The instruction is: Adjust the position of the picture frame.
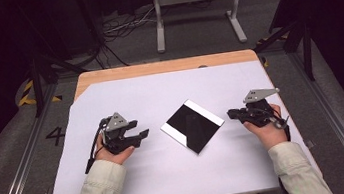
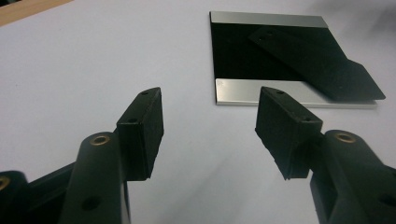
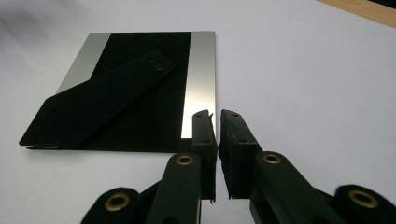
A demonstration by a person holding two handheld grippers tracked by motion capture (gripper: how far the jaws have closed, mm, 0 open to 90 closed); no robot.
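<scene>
Even overhead light falls on the white surface [image 1: 170, 178] while the room beyond it sinks into near-black. Shadows under the hands are faint and soft. In the gripper views the silver strips of the black plate [image 3: 140, 84] catch a mild sheen, the near tool arms blur at the bottom edge, and the high view is soft and slightly grainy.

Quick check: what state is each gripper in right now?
Left gripper: open, empty, short of the black panel.
Right gripper: shut, holding nothing.
</scene>
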